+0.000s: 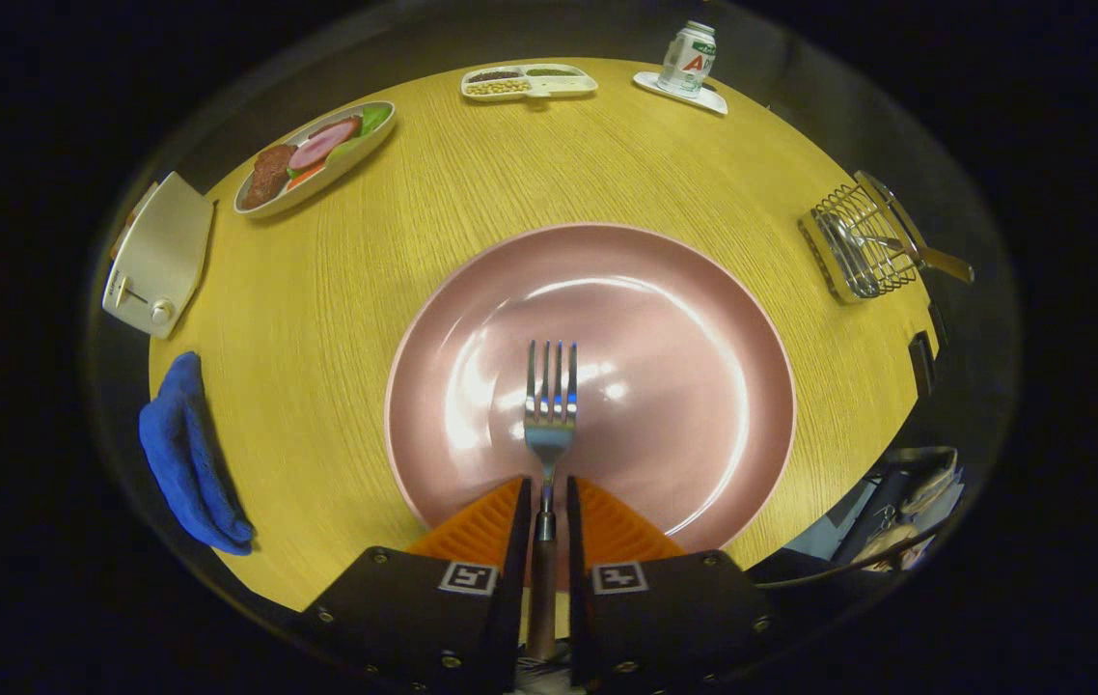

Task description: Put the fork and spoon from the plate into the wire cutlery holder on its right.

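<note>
One fork [550, 405] is clamped between the two fingers of the gripper [545, 502], which press on its handle from both sides just behind the neck, so the claw is closed on the fork. The tines point straight ahead, away from the fingers, over the middle of the pink plate [665, 319]; whether the fork's head touches the plate or hangs just above it cannot be told. The plate sits at the near edge of the round wooden table [472, 183], directly ahead of the fingers, and its glossy bowl carries nothing else. Well apart from the plate, at the table's right edge, stands the wire cutlery holder [853, 243], with a spoon [906, 251] already in it, its handle leaning out toward the table's rim. Along the far edge stands a small can [687, 58] on a white coaster [703, 98], and beside it, further left, a divided tray [528, 82] of grains or beans. At the far left edge lies an oval dish [356, 150] of model food with meat, ham and greens. Near the left edge a white toaster [161, 253] lies just over the table's rim, and closer to the gripper a folded blue cloth [187, 454] hangs at the near-left edge.
</note>
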`<state>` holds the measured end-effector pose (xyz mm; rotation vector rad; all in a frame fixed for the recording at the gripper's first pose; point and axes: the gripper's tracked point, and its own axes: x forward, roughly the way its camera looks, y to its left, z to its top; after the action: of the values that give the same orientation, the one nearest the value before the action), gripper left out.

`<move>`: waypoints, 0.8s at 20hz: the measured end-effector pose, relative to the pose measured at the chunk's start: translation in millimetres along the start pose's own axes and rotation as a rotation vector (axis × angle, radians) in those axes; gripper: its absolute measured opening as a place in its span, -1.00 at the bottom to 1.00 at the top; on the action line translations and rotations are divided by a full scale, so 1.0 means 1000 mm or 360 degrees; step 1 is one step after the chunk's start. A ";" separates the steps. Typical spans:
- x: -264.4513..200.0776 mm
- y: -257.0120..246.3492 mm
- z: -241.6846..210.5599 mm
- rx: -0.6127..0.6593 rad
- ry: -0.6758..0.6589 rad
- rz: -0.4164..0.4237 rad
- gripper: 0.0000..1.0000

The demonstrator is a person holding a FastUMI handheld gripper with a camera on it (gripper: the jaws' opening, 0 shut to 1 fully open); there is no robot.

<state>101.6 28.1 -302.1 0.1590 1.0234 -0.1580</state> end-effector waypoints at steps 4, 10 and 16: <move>0.005 0.008 0.004 -0.0032 0.0007 0.0054 -0.82; -0.008 -0.003 0.004 -0.0145 -0.0013 -0.0079 -0.96; -0.027 -0.008 0.019 -0.0156 -0.0052 -0.0105 -0.96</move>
<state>102.2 17.7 -269.8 0.0333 1.0019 -0.1695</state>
